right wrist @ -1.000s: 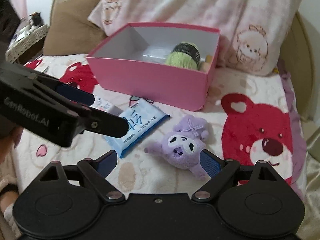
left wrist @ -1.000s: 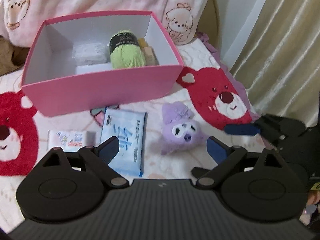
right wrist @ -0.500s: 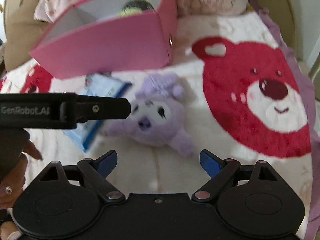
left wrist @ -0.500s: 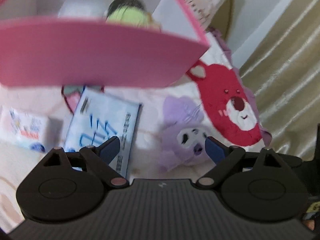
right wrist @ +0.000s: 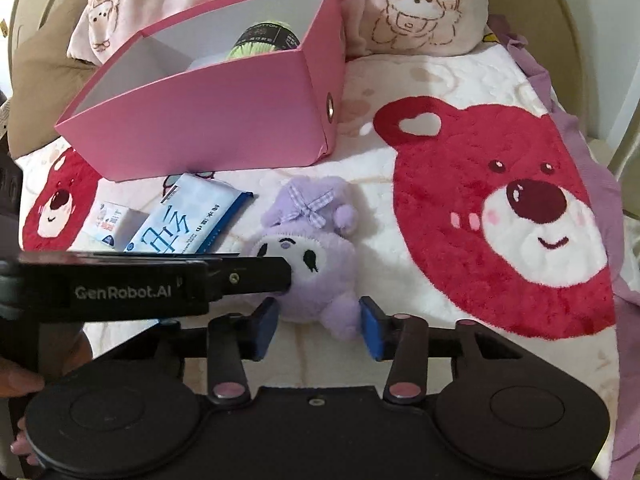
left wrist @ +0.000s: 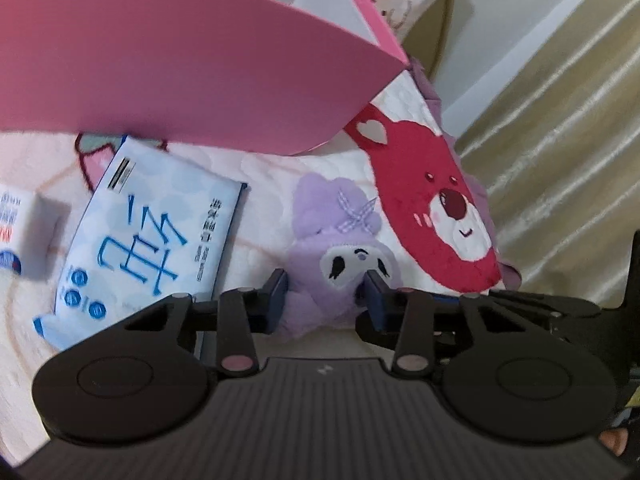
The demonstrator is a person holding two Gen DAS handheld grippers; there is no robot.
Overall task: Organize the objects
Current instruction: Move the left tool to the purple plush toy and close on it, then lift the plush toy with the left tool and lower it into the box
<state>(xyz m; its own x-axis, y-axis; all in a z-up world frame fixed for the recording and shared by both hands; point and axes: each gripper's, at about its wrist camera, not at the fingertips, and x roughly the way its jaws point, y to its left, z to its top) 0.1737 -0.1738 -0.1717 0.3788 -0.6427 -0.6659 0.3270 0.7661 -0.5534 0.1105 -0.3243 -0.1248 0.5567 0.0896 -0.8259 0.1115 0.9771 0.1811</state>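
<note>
A purple plush toy (left wrist: 340, 248) (right wrist: 308, 248) lies on the bear-print blanket, in front of the open pink box (left wrist: 200, 60) (right wrist: 208, 128). My left gripper (left wrist: 326, 292) has its jaws closing, and the blue pads press the plush's sides below its face. In the right wrist view the left gripper (right wrist: 286, 276) reaches in from the left, its tip at the plush's face. My right gripper (right wrist: 318, 326) is also closing, its pads against the plush's lower body. A green yarn ball (right wrist: 262, 46) sits inside the box.
A blue-and-white wipes pack (left wrist: 148, 240) (right wrist: 188, 220) and a small white carton (left wrist: 24, 236) (right wrist: 112, 222) lie left of the plush. Pillows (right wrist: 416, 4) stand behind the box. A curtain (left wrist: 560, 140) hangs at the right. A hand (right wrist: 16, 380) holds the left gripper.
Both grippers came down onto the purple plush. Their jaws went from wide apart to narrow, pads now against the toy. The pink box looms closer in the left wrist view.
</note>
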